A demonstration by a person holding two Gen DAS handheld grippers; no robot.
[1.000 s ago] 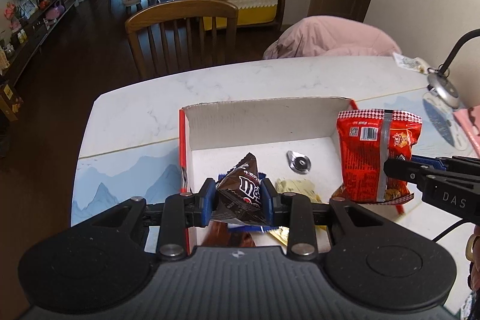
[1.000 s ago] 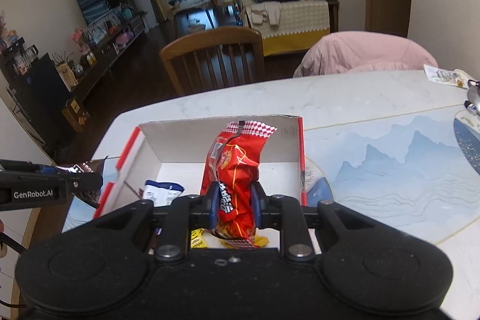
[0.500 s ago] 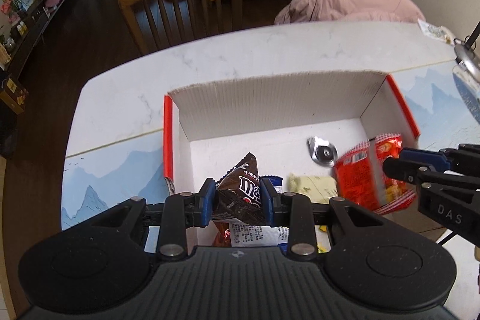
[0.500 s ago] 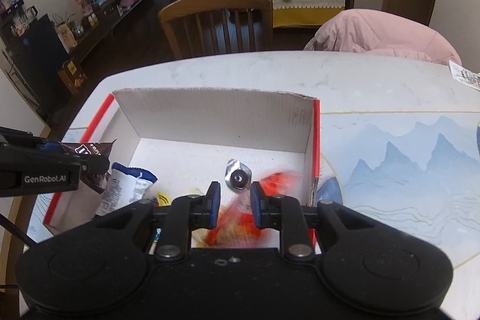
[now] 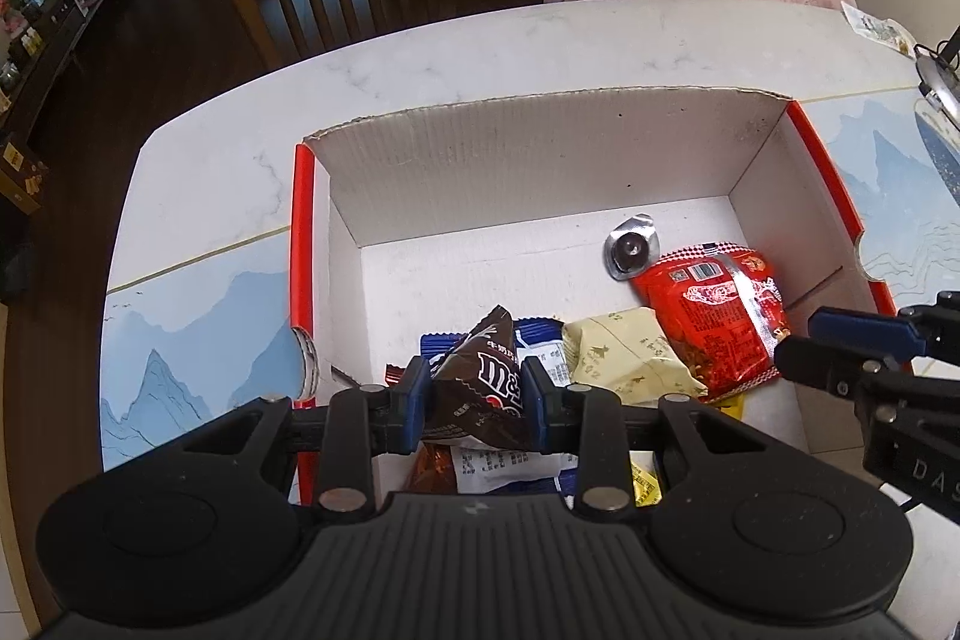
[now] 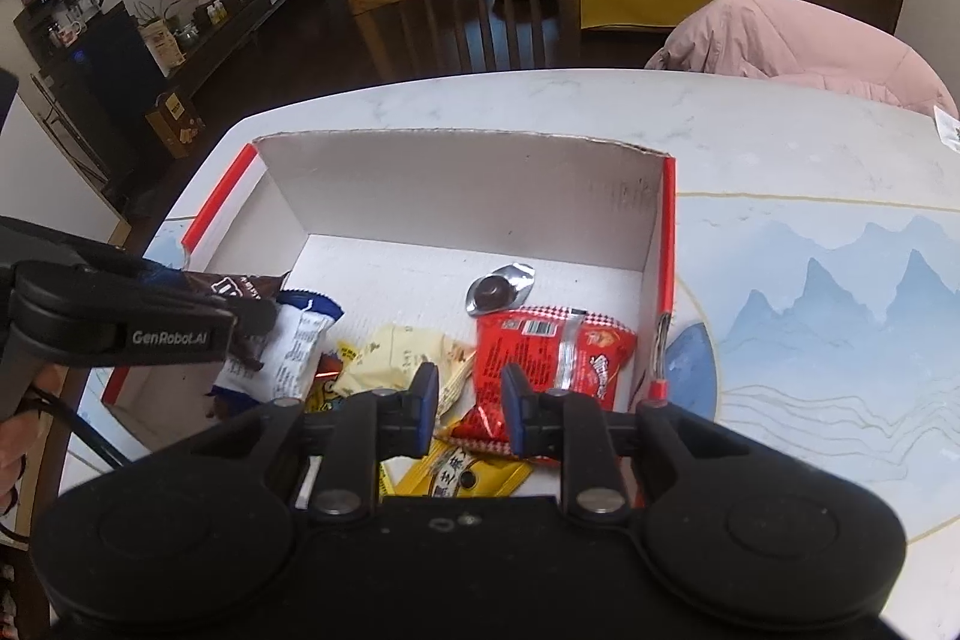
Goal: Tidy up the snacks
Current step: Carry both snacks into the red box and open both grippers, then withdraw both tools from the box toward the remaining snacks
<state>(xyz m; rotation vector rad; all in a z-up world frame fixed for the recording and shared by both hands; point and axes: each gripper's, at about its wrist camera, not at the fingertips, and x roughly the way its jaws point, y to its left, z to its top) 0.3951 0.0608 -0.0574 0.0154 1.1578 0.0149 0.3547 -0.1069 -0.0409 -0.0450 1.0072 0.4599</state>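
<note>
— Where does the red packet [image 6: 552, 346] sit?

— Inside the cardboard box [image 5: 540, 160], on the right of its floor. It lies flat, back side up: glossy red foil with a silver seam down the middle, a barcode and a checked strip at the far end. That far end touches a small silver foil-wrapped sweet [image 5: 629, 251].

— Does the right gripper [image 6: 469, 400] have it?

— The fingers are closed, with the packet's near edge pinched between the blue pads.

— And the left gripper [image 5: 475, 391]?

— Clamped on a brown chocolate bag [image 5: 480, 352], crumpled into a peak with white lettering across it. It hangs over the near left part of the box, above a blue-and-white packet [image 5: 543, 352].

— Anything else in there?

— A pale beige packet [image 5: 624, 352] lies between the blue one and the red one, its right side tucked under the red. Some yellow wrappers show at the near edge. The box has red rims, white walls and stands on a marble-look table [image 5: 480, 46].
</note>
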